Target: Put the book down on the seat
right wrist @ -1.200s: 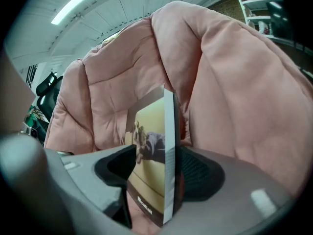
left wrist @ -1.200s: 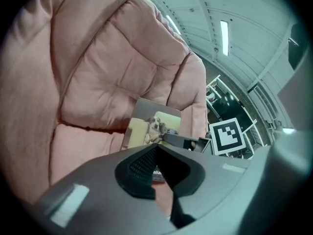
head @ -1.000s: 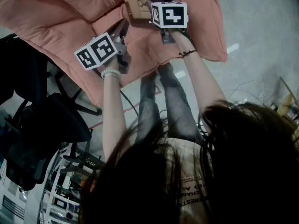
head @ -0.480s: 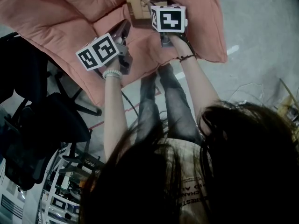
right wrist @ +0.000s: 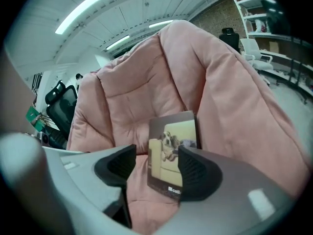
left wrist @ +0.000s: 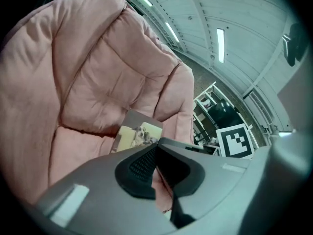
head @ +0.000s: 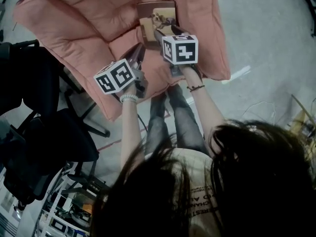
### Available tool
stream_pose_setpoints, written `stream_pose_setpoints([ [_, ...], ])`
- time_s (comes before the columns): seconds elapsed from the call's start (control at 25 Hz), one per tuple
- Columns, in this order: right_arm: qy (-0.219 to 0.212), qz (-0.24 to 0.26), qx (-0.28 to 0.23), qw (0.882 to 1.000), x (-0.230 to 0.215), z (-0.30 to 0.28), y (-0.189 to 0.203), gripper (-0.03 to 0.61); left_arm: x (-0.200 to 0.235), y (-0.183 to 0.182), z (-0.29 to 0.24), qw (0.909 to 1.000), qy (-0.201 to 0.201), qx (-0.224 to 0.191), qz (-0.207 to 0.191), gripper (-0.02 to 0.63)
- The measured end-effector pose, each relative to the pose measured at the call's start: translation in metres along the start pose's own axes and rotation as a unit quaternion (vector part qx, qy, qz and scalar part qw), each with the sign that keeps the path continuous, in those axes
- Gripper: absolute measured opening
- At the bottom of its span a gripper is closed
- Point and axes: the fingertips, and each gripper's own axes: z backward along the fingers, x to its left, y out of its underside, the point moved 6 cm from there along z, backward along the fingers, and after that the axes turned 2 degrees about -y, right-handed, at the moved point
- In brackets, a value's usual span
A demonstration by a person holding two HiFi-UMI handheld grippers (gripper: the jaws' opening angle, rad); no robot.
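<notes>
The book (head: pixel 157 18), its cover showing a dog on a sofa, rests on the pink cushioned seat (head: pixel 89 23), leaning toward the backrest. My right gripper (head: pixel 159 32) sits just in front of the book's near edge. In the right gripper view the book (right wrist: pixel 172 151) stands beyond the right gripper (right wrist: pixel 156 154). Its jaws are wide apart and closing, and the pads touch nothing. My left gripper (head: pixel 139 51) hovers over the seat's front to the left, its jaws together on nothing. The left gripper view shows the book (left wrist: pixel 139 133) past the left gripper (left wrist: pixel 156 148).
A black office chair (head: pixel 39 122) stands at the left, close to the seat's corner. The person's legs (head: pixel 173 112) are below the seat's front edge on grey floor. Cables (head: pixel 266 102) lie at the right, and a rack (head: pixel 69 201) is at the lower left.
The right gripper has drawn back from the book, which now lies uncovered on the seat. Both grippers sit lower in the head view, and the view itself has shifted.
</notes>
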Motion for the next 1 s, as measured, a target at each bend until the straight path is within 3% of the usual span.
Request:
stream_pose_setpoints([
  [0.4, -0.074, 0.002, -0.043, 0.996, 0.049, 0.082, -0.042, 0.184, -0.066, -0.032, 0.057, 0.9981, 0.02, -0.046, -0.036, 0.0],
  [0.64, -0.092, 0.013, -0.079, 0.993, 0.072, 0.138, -0.057, 0.107, -0.111, -0.04, 0.094, 0.9946, 0.041, -0.056, -0.078, 0.0],
  [1.0, -0.118, 0.036, -0.123, 0.985, 0.1, 0.204, -0.082, 0.046, -0.166, -0.055, 0.136, 0.9852, 0.067, -0.078, -0.137, 0.0],
])
